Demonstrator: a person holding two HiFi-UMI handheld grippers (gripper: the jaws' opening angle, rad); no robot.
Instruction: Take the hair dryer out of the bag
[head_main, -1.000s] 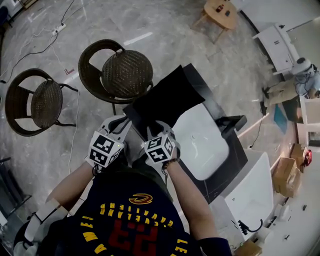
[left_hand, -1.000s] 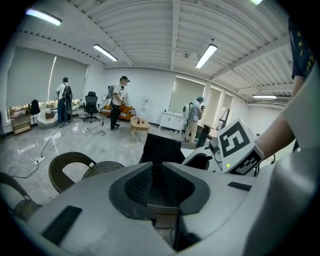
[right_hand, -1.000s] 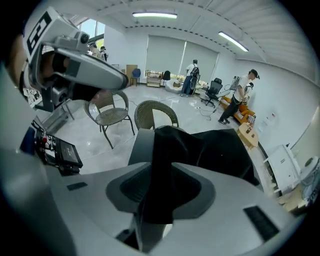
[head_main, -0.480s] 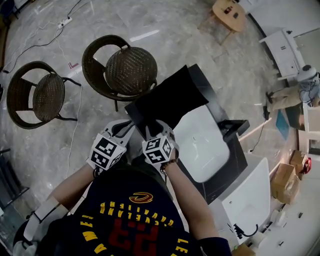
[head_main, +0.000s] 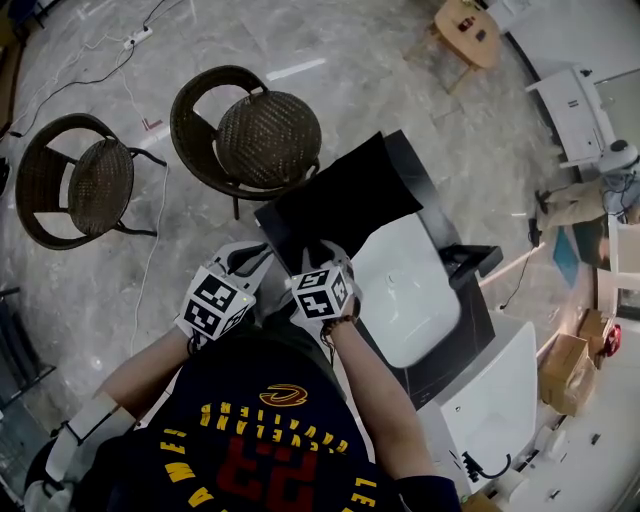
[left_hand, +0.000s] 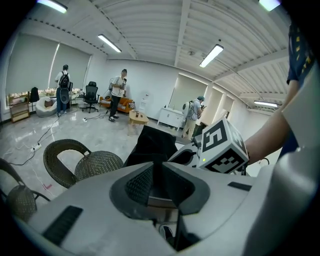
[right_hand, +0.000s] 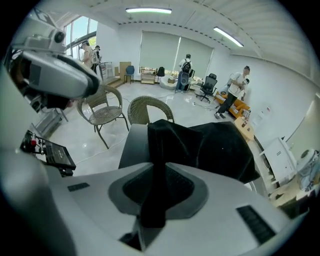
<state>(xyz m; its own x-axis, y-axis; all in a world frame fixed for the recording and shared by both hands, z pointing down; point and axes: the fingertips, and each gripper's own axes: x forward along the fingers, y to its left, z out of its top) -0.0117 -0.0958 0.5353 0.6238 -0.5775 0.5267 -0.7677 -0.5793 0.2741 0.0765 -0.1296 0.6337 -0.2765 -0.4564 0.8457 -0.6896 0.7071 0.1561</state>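
A black cloth bag (head_main: 345, 200) lies on the dark table (head_main: 470, 310), at its corner nearest me. The hair dryer is not visible in any view. My left gripper (head_main: 258, 262) is at the bag's near left edge. In the left gripper view its jaws (left_hand: 156, 172) stand nearly together on dark cloth, with the bag (left_hand: 152, 145) beyond. My right gripper (head_main: 312, 256) sits beside it at the near edge. In the right gripper view a thick fold of the bag (right_hand: 215, 145) runs down between the jaws (right_hand: 157, 175) and fills the gap. Those jaws have just been opening.
A white basin (head_main: 410, 290) is set in the table right of the bag. Two wicker chairs (head_main: 265, 125) (head_main: 95, 185) stand on the floor beyond and to the left. Cardboard boxes (head_main: 565, 365) sit at the right. Several people stand far back in the room.
Both grippers stay at the bag's near edge. Only the head view has shifted a little.
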